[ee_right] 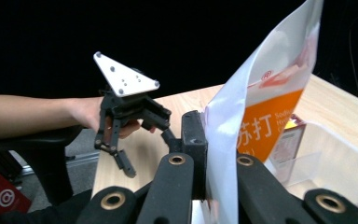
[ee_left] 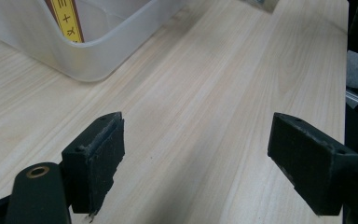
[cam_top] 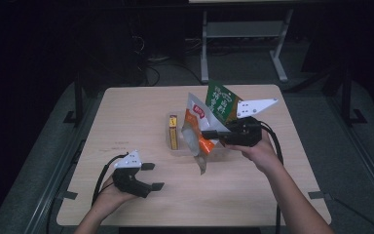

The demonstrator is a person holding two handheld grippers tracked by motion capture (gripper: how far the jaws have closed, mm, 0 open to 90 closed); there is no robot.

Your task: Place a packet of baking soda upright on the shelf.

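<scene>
Pinching a white-and-orange pouch by its edge, the right gripper holds it in the air over a clear plastic bin at the table's middle. A green pouch rises just behind it; whether the same jaws grip that one too is hard to tell from above. The grip looks thin: only a flat seam sits between the pads, and slick film could slide out, dropping the pouch beside the bin or onto the yellow box standing inside it. The pouch is glossy, creased and limp, the bin smooth and translucent with rounded corners, the table pale wood grain. The left gripper rests low near the front edge, its jaws spread wide on nothing.
</scene>
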